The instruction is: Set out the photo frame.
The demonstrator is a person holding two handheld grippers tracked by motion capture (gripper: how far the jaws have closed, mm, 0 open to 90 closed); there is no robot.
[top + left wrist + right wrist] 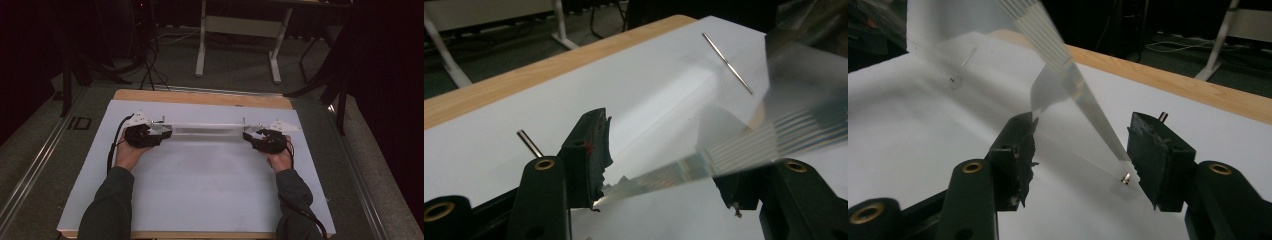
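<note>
- The clear plate (205, 131) spans the gap between the two grippers, one end in each, and appears to hang just above the white sheet (200, 195).
- The left gripper (159, 131) is clamped across its end of the plate. In the left gripper view the plate's near edge (664, 175) runs from one pad to the other, with no gap showing.
- The right gripper (248, 135) has the other end between its jaws. In the right gripper view a corner of the plate, which carries a small screw (1124, 178), sits against one pad. Whether the opposite pad is pressing cannot be told.
- To do the step well, the right-hand grip should probably be firm before any lift or carry. Both hands then need to move together and level, so the long plate neither twists nor slips from a pad.
- The squeeze should stay gentle, since the plate looks stiff and smooth and is likely to skid or chip at the edges.
- The plate is long, narrow and transparent, and it shows striped reflections near each gripper.
- A thin metal pin (727, 63) stands beyond the left gripper's jaws, at the plate's far end.
- The sheet covers a wooden table (200, 97) beneath both grippers.
</note>
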